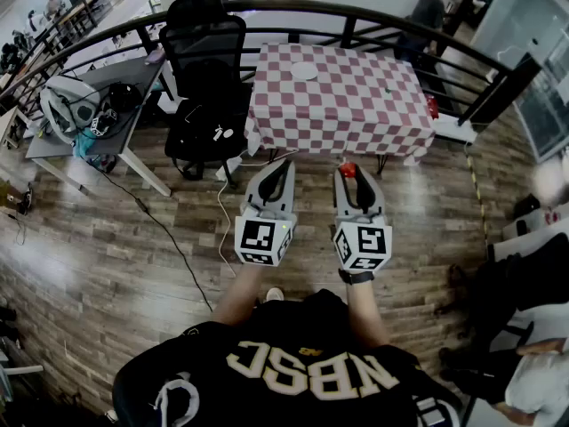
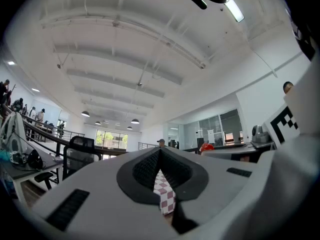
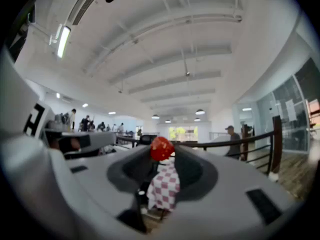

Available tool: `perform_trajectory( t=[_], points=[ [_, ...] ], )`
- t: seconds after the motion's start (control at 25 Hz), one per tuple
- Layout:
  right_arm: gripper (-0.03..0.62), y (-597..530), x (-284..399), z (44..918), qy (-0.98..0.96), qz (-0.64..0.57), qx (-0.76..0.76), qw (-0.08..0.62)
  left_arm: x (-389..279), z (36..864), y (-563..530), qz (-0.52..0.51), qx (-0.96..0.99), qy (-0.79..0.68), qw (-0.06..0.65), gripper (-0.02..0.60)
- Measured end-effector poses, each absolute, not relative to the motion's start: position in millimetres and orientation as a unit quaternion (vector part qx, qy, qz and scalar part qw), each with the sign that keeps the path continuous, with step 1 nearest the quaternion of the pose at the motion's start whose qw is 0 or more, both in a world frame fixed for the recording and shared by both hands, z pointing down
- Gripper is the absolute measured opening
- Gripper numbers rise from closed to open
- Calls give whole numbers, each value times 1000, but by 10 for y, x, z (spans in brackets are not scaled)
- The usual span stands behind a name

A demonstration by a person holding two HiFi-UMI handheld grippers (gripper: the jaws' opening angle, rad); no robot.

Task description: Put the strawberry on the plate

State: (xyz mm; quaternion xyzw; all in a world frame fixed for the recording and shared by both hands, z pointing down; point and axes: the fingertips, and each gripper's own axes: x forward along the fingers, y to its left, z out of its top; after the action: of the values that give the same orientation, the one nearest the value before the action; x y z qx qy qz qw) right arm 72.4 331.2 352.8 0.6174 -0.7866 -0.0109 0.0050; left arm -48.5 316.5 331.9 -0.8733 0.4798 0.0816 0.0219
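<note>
While we look down from the head view, the left gripper [image 1: 286,164] and the right gripper [image 1: 348,171] hang side by side above the wooden floor [image 1: 133,265], short of the table [image 1: 356,114] with its red-and-white checked cloth. From here we see the white plate [image 1: 304,71] lying near the table's far edge, well apart from both tools. Neither gripper view shows the plate. A black office chair [image 1: 206,78] stands just left of the table.

The strawberry [image 1: 348,169] is only a small red spot at the right tool's tips in this view. In the right gripper view we see it plainly: a red berry pinched between the two dark pads at their far end, the jaws standing fairly wide around it, with the checked cloth showing below through the gap.

In the left gripper view we find the jaws drawn together at the tips with nothing between them. Only a sliver of checked cloth shows through the slot beneath. The red berry also appears off to its right, small and distant.
</note>
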Motion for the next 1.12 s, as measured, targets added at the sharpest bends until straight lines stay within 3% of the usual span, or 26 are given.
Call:
perform_trajectory(
  t=[0.68, 0.88, 1.12],
  points=[
    [151, 2839, 1253, 3204, -826, -41, 559, -50, 347, 3167, 2884, 58, -866, 490, 76, 14],
    [151, 2833, 1515, 3314, -829, -38, 555, -58, 703, 3237, 2859, 46, -868, 486, 90, 14],
    [152, 2703, 1649, 3639, -837, -33, 544, -44, 685, 3426, 2697, 37, -840, 531, 107, 14]
  ],
)
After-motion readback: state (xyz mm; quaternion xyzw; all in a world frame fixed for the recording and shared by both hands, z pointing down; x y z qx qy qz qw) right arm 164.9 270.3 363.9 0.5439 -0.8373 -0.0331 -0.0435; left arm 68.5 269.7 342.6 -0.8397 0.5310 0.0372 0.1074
